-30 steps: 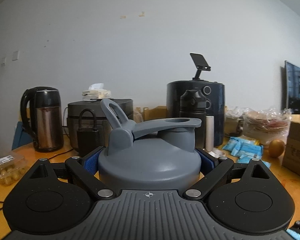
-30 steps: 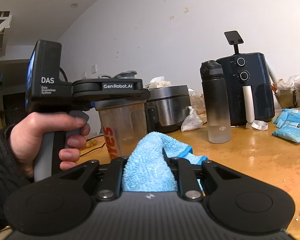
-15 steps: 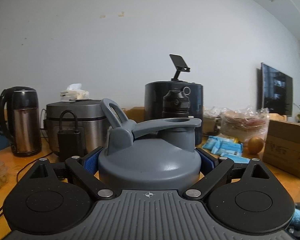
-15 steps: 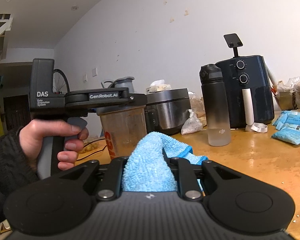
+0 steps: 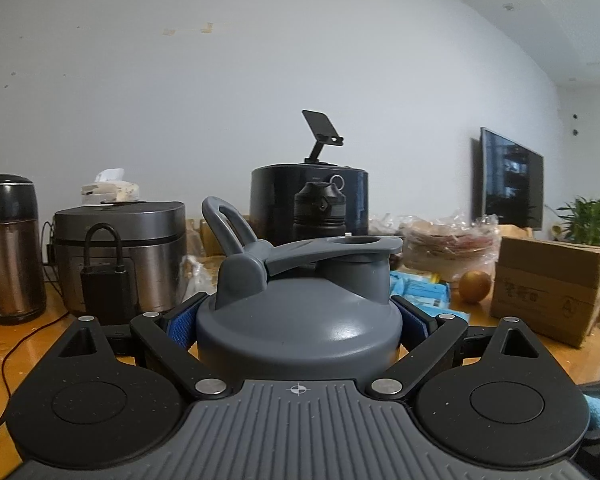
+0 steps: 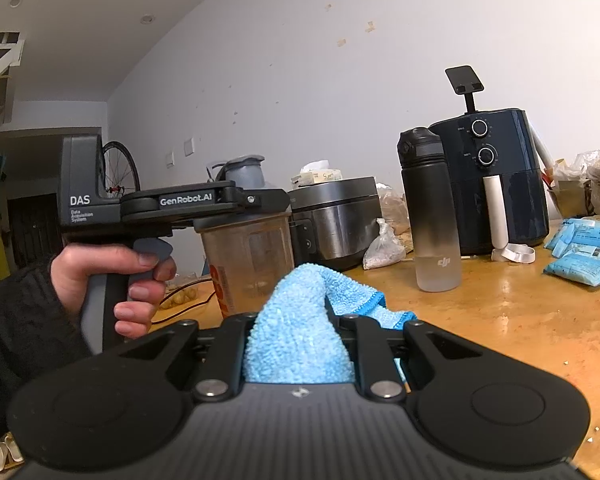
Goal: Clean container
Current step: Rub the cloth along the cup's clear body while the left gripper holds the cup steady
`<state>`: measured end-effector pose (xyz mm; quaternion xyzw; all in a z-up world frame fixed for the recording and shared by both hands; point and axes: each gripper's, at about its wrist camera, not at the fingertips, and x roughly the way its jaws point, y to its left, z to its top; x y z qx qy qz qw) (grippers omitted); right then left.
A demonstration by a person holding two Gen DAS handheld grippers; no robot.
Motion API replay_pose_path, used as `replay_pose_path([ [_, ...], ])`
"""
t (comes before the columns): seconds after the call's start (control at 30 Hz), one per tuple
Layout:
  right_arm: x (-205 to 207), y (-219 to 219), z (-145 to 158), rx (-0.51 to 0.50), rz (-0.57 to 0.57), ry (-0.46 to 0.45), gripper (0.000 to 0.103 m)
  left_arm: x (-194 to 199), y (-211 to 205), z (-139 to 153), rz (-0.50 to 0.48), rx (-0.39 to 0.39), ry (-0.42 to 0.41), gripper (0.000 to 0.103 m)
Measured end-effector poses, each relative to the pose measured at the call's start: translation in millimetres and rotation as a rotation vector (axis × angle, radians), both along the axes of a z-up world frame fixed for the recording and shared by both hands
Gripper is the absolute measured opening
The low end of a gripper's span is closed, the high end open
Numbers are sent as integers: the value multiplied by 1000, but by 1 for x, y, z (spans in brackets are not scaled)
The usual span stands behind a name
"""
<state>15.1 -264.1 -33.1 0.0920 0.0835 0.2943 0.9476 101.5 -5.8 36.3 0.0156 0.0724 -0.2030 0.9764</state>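
The left gripper (image 5: 298, 320), clamped round the shaker bottle's lid (image 5: 300, 320), swings rightward, while the right gripper (image 6: 300, 344), pinching the blue cloth (image 6: 300, 340), waits, wiping unstarted.

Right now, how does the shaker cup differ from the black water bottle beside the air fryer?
The shaker cup is wide, with a grey lid and clear brownish wall; the water bottle is slim, black fading to clear. The cup is gripped at its lid by the left claw; the bottle stands free on the table. Both are upright and capped.
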Motion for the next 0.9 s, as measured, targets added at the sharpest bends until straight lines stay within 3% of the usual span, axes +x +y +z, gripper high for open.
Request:
replay_pose_path([
  [0.9, 0, 0, -3, 6, 2, 5, 12, 17, 26, -9, -275, -27, -24, 95],
])
